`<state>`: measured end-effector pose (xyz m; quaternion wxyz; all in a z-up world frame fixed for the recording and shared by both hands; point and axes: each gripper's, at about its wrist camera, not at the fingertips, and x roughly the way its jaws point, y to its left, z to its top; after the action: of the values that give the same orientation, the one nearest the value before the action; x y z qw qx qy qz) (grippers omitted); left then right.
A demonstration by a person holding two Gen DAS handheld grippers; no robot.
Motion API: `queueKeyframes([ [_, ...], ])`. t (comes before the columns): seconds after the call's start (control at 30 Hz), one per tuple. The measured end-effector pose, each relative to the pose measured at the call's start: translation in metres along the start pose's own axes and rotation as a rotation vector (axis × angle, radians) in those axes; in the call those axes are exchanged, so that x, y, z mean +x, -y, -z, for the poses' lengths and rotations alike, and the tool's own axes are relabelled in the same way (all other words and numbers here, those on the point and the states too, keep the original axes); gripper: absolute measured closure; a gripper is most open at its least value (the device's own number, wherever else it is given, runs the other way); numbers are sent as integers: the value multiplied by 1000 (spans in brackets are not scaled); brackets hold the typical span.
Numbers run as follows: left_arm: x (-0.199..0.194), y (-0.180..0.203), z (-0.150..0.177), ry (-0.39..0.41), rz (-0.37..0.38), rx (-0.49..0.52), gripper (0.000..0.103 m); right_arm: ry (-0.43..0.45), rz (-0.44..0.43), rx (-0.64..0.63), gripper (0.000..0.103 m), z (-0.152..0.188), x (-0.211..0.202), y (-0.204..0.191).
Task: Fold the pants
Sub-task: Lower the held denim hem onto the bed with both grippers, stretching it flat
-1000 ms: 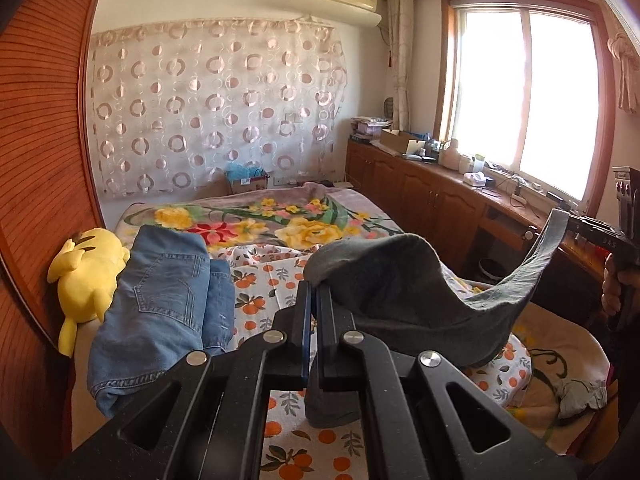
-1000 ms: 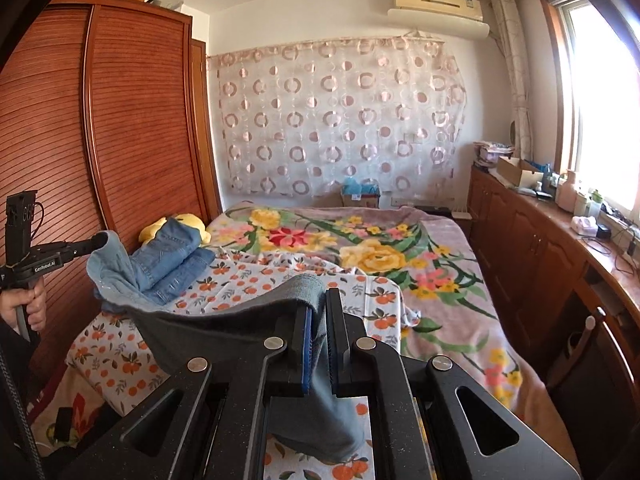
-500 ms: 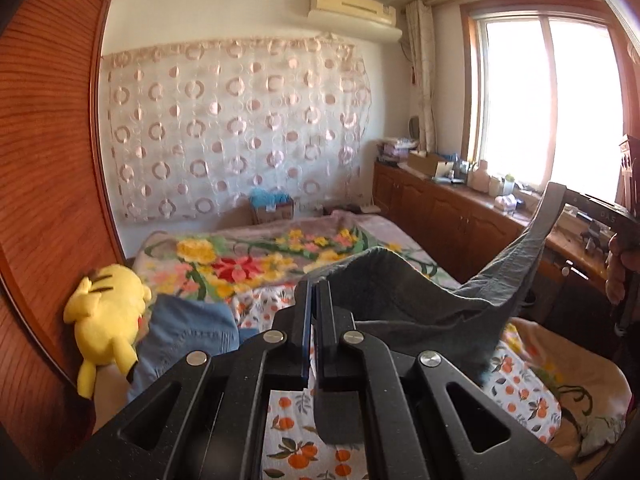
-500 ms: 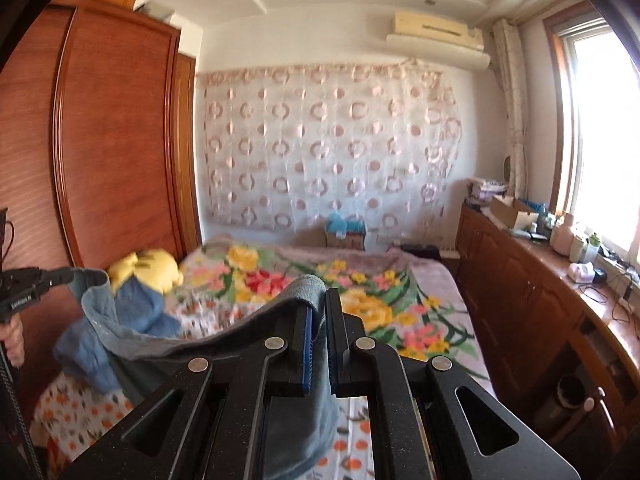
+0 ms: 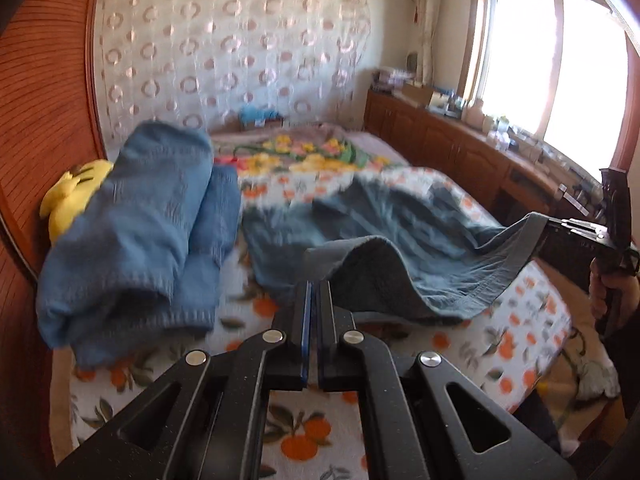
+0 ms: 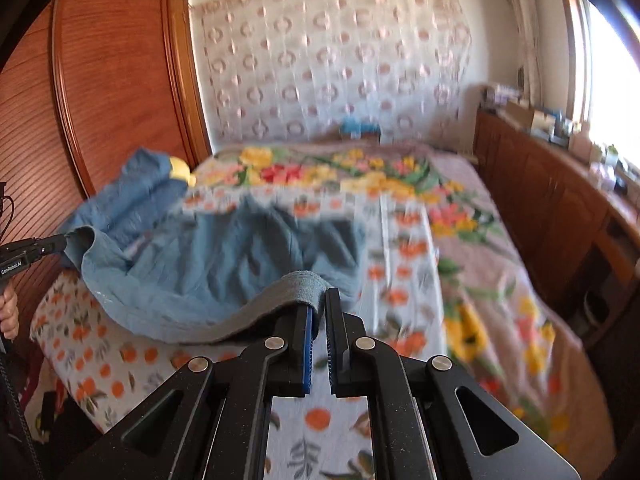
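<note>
Grey-blue pants [image 5: 384, 236] lie spread over the orange-print bedspread [image 5: 304, 436], their legs reaching toward the far end; they also show in the right wrist view [image 6: 224, 256]. My left gripper [image 5: 315, 286] is shut on one corner of the waistband. My right gripper [image 6: 318, 300] is shut on the other corner, and it shows at the right of the left wrist view [image 5: 560, 226]. The waistband hangs slack between the two, just above the bed. Both views are blurred by motion.
A stack of folded blue jeans [image 5: 136, 224] sits on the left of the bed beside a yellow plush toy [image 5: 72, 188]. A wooden wardrobe [image 6: 112, 92] stands on the left. A wooden cabinet [image 6: 552, 200] runs under the window on the right.
Both grippers have swung down and forward from up in the air. The pants, which hung between them, now lie spread on the bed.
</note>
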<state>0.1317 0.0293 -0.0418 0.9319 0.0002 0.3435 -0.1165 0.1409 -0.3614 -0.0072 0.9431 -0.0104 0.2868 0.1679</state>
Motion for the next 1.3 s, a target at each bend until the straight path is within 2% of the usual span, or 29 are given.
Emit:
queueKeyframes([
  [0.07,1,2,10,-20,4,-4,100,-39,-7,19,97,13,11,4],
  [0.2,-8,4,21,-28,4,-15,100,-68,-4,46,97,11,23,13],
  [0.37,-5,8,17,-39,24,25,80,-74,14,41,97,7,33,8],
  [0.43,0,14,16,-46,31,44,64,-76,22,36,97,9,39,-3],
  [0.53,9,20,15,-55,37,66,55,-86,18,40,97,10,50,-8],
  [0.73,28,36,10,-99,30,149,55,-114,28,67,97,27,65,-3],
  [0.9,46,48,7,-148,16,212,55,-85,33,68,97,29,66,-4],
  [1.07,51,57,2,-153,14,257,55,-80,31,66,97,32,66,-4],
  [1.3,62,70,-3,-201,-32,363,55,-60,34,59,97,34,64,-4],
])
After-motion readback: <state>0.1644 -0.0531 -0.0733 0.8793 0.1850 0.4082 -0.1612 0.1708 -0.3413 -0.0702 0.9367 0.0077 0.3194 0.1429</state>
